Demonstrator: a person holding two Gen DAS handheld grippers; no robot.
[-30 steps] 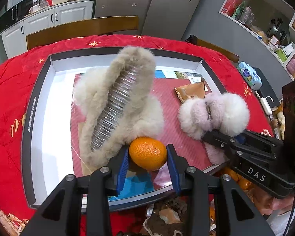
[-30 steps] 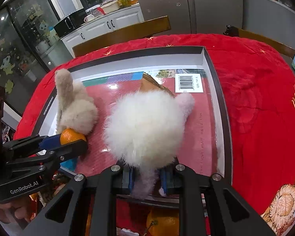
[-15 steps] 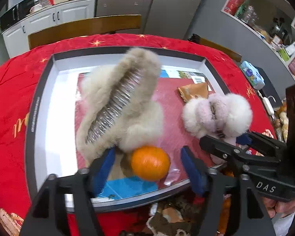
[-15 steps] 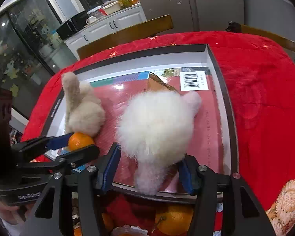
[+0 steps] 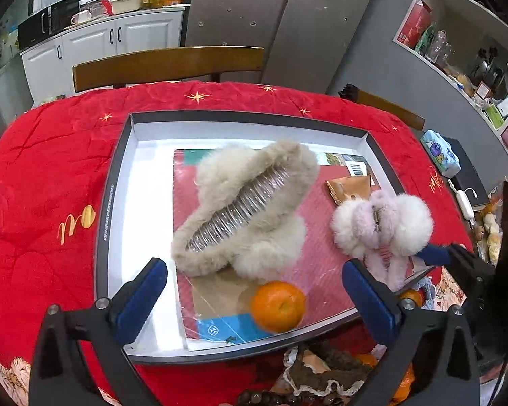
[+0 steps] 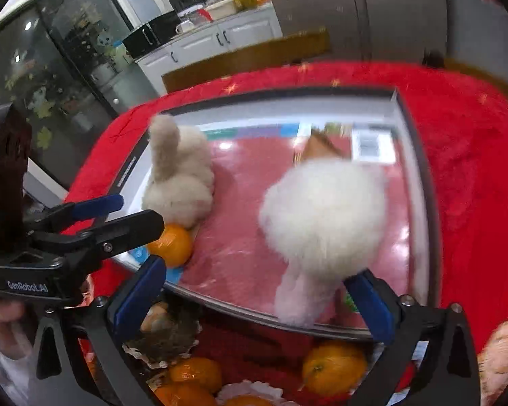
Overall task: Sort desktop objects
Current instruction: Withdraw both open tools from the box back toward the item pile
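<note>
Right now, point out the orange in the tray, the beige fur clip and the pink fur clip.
orange (image 5: 278, 306), left wrist view, middle of its peel.
beige fur clip (image 5: 274, 250), left wrist view, its lower fluffy lobe.
pink fur clip (image 5: 410, 220), left wrist view, its right pompom.

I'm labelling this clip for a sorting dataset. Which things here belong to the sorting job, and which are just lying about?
Part of the job:
- orange, in the tray
- beige furry clip
- pink furry clip
- left tongs and right tongs, both open
- oranges before the tray

Just lying about:
- wooden chair
- tissue pack
- shelf clutter
</note>
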